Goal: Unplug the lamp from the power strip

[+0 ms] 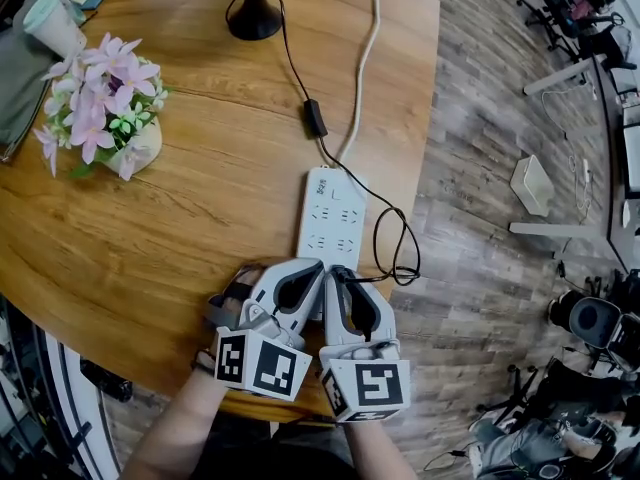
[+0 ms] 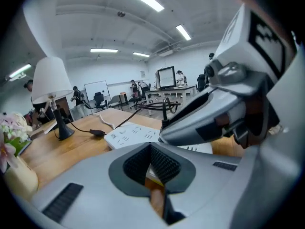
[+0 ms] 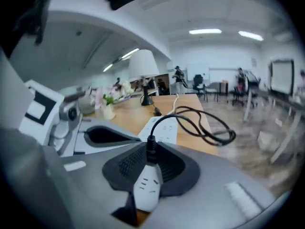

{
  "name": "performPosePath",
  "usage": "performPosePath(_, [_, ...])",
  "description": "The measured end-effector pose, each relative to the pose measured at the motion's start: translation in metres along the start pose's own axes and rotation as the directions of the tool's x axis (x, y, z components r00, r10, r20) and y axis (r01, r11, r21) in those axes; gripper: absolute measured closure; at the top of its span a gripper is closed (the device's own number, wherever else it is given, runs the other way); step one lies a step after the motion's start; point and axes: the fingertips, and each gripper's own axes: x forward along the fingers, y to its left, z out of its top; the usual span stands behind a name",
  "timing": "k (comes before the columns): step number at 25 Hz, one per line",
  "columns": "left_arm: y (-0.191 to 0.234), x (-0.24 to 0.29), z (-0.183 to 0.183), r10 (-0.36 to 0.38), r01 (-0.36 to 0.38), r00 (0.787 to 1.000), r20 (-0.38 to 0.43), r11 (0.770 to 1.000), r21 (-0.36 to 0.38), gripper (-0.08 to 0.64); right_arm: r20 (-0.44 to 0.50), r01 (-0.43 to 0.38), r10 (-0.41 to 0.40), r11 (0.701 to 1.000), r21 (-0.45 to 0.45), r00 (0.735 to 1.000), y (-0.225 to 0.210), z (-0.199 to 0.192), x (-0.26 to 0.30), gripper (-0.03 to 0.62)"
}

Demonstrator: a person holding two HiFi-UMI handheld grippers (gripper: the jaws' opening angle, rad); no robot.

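Note:
The white power strip (image 1: 331, 213) lies on the round wooden table (image 1: 180, 228), and the lamp's black base (image 1: 253, 16) stands at the far edge. The lamp's black cord (image 1: 396, 236) runs past an inline switch (image 1: 315, 118) and loops off the table's right side. It ends in a white plug (image 3: 147, 185). My right gripper (image 3: 147, 168) is shut on that plug at the strip's near end (image 1: 340, 270). Whether its prongs sit in a socket is hidden. My left gripper (image 1: 306, 271) is close beside it, its pads (image 2: 164, 165) pinched on the strip's near edge.
A pot of pink flowers (image 1: 108, 108) and a pale cup (image 1: 52, 23) stand at the table's left. The strip's white cable (image 1: 368, 58) runs away past the lamp. The table's edge drops to wooden floor on the right, with office chairs and people far behind.

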Motion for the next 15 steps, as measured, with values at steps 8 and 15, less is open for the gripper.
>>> performPosePath(8, [0.000,-0.001,0.000,-0.012,0.012,1.000,-0.001,1.000,-0.022,0.568,0.046,-0.034,0.037,0.998,-0.062,0.998,0.003,0.006,-0.003,0.515])
performPosePath(15, [-0.004,0.001,0.002,-0.022,0.021,1.000,-0.018,1.000,-0.023,0.572,0.131,-0.069,0.106,0.963,-0.260,0.986,0.024,0.037,-0.012,0.524])
